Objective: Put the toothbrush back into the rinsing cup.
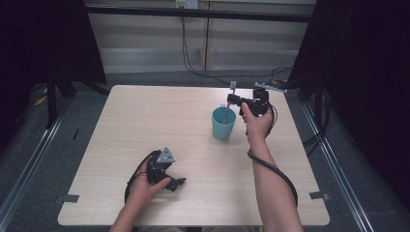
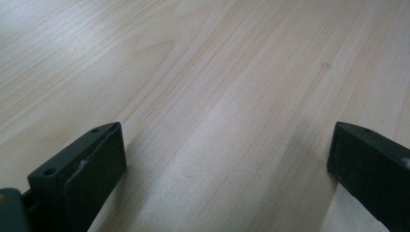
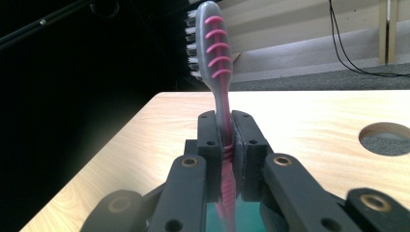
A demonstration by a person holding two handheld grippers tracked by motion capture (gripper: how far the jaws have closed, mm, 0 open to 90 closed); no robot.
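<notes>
High view: a light wooden table [image 1: 145, 121] is carrying a teal plastic cup [image 1: 223, 123] right of its centre, toward the far edge.
Right gripper [image 1: 235, 100]: the person's right hand [image 1: 255, 122] is holding it above and just beyond the cup, its jaws pointing left.
Grey and pink toothbrush [image 1: 228, 107]: it is standing nearly upright, its pink lower end reaching down inside the cup and its bristled head rising above the jaws.
Right gripper view: the two black jaws are pressing tight on the toothbrush [image 3: 220, 92] handle; the grey head with pink ribs is pointing up, bristles facing left, and the teal cup rim [image 3: 251, 218] is showing directly below the jaws.
Round hole [image 3: 386, 138]: it is sitting in the tabletop at the right of that view.
Left gripper [image 1: 170, 180]: the person's left hand [image 1: 147, 186] is resting it on the near left part of the table, well apart from the cup.
Left gripper view: the jaws are standing wide apart, gripping nothing, with bare wood grain [image 2: 217, 106] lying between them.
Cables [image 1: 193, 63]: black ones are trailing across the grey floor beyond the table.
</notes>
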